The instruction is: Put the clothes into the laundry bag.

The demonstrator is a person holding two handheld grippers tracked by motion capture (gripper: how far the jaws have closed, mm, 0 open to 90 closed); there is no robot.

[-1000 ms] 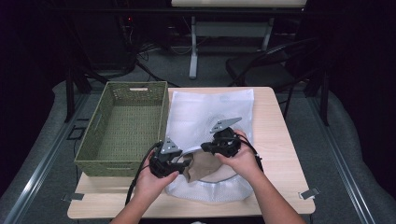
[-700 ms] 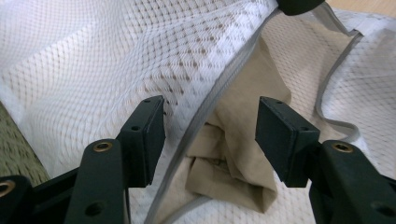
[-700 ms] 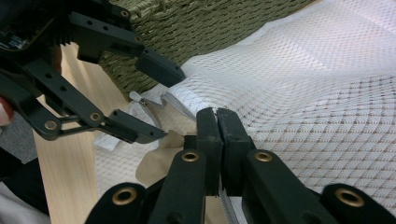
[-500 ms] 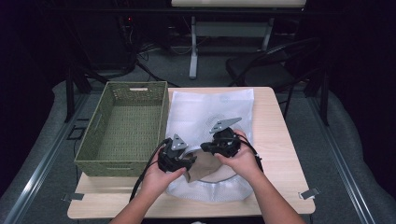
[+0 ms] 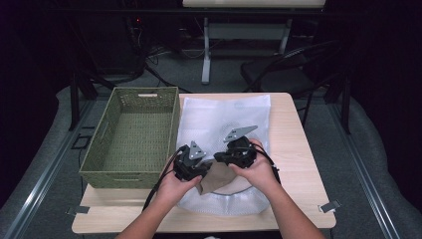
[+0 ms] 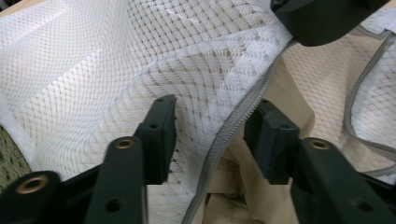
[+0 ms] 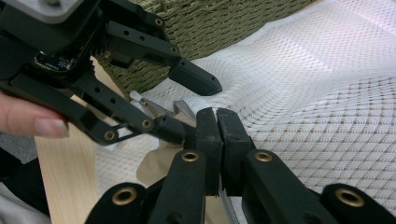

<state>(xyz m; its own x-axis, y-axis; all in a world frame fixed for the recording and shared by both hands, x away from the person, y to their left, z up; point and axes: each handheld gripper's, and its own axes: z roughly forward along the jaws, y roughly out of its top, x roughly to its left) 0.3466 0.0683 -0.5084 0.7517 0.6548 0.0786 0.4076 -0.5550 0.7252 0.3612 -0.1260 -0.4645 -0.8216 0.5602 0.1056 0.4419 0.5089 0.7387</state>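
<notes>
Nearest the bottom of the high view, the person's two forearms came up from the lower edge and met just below the middle of the frame. The left gripper (image 5: 191, 163) sat left of centre and the right gripper (image 5: 238, 152) just beside it to the right, both over the near end of a white mesh laundry bag (image 5: 224, 117).

In the left gripper view its jaws stood partly apart and had just been closing, with the bag's zippered edge (image 6: 236, 122) running up between them; the pads weren't pressing on it as far as I could see. Beige cloth (image 6: 280, 91) showed inside the bag opening, right of centre in that frame.

The right gripper view had its own jaws pinched together at lower centre, clamped on the zippered edge of the mesh bag right where the zipper tape came out below them. The other gripper reached in from the upper left of that frame.

Going further up the high view, the bag lay flat on the wooden table (image 5: 298, 149) and stretched toward its far edge. A green woven basket (image 5: 130, 134) stood left of the bag, touching its side. Beyond the table, a dark chair (image 5: 293, 69) stood in the upper right.
</notes>
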